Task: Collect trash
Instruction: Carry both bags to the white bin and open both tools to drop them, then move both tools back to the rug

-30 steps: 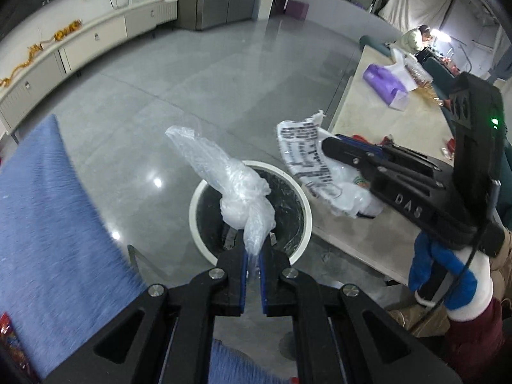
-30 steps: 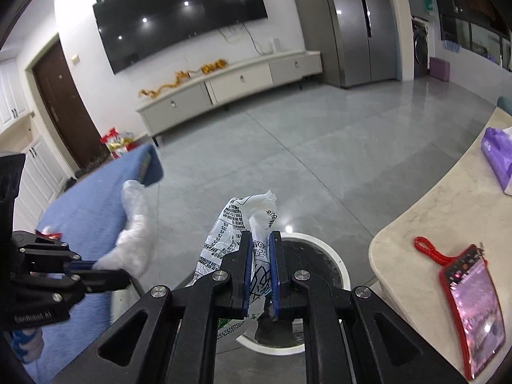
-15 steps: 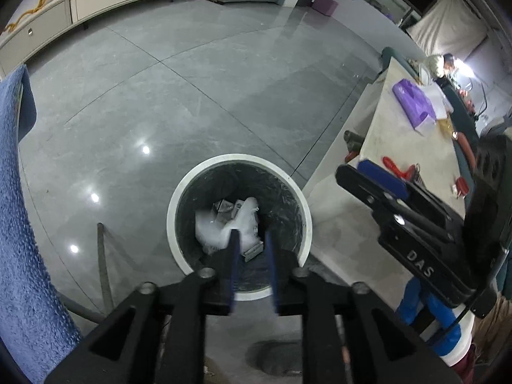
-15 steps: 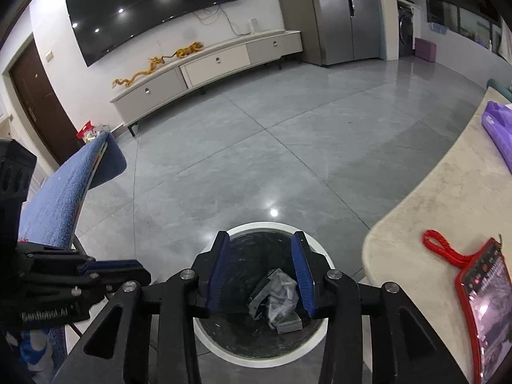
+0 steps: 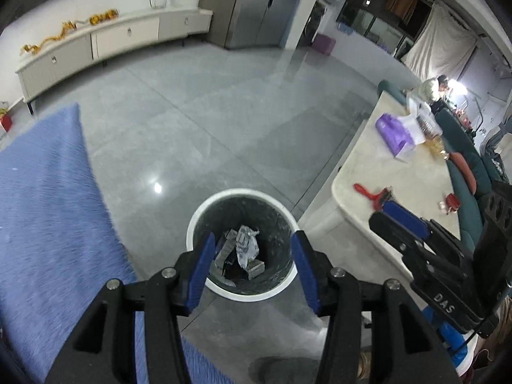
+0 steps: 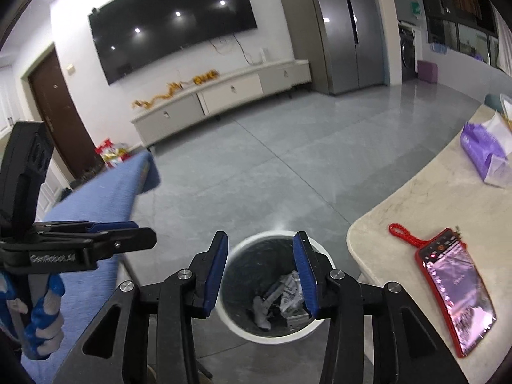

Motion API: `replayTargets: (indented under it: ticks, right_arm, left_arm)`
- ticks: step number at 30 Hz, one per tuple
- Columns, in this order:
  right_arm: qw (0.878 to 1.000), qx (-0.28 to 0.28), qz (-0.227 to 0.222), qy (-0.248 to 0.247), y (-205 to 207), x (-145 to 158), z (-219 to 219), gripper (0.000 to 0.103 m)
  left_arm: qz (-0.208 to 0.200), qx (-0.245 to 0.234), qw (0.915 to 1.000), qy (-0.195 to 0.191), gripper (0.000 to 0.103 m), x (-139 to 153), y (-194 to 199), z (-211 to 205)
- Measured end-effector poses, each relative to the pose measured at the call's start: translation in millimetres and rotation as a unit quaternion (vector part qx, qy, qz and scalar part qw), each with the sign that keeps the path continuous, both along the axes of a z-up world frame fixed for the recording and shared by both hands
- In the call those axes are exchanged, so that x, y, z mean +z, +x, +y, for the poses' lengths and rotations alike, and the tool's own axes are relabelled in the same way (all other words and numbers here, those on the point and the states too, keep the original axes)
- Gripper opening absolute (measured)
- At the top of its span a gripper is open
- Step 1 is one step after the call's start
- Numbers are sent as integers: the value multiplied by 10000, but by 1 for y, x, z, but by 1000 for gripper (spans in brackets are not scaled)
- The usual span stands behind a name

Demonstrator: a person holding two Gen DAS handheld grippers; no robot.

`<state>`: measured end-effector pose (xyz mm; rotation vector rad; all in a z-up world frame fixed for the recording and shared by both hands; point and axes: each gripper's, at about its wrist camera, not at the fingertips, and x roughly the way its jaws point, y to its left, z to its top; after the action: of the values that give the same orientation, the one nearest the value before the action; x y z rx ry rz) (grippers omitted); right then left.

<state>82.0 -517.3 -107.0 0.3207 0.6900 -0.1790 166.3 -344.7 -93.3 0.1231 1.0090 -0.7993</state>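
A round bin with a white rim (image 5: 238, 192) stands on the grey floor, below and ahead of both grippers. Crumpled trash lies inside it, including a printed plastic wrapper (image 5: 246, 246) and a clear bag (image 6: 260, 307). My left gripper (image 5: 252, 236) hangs above the bin; its jaws are opening and nothing is between them. My right gripper (image 6: 260, 236) is also above the bin rim (image 6: 272, 336), open and empty. Each gripper shows in the other's view: the right gripper (image 5: 380, 212) at the right, the left gripper (image 6: 144, 232) at the left, held by a gloved hand (image 6: 41, 313).
A blue cloth-covered surface (image 5: 48, 208) lies left of the bin. A beige table (image 5: 400, 176) at the right carries a phone in a red case (image 6: 454, 288) and a purple tissue pack (image 5: 396, 134). A person (image 5: 432, 89) sits at its far end. Open grey floor stretches beyond.
Both grippers let go: the clear bag left the left one, the printed wrapper left the right one, and both now lie in the bin. The jaws spread apart and both grippers rose.
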Motion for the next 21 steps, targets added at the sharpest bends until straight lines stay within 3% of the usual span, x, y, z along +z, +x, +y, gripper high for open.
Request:
replayTargets:
  ticks: [9,12,21]
  right_arm:
    - [9949,342,-875,-364,-46,86,54,47]
    - [9913,543,-1083,-512,-52,109,78,51]
    - [9825,1024,-1315,-832,-57,142,139,53]
  left_arm:
    - [-783,238,9955,-470,49,72,-50,71]
    - [-932,373,9930,-614,55,87,-60,102]
    - [-1463,922,9817,-799,57,117,-80,209]
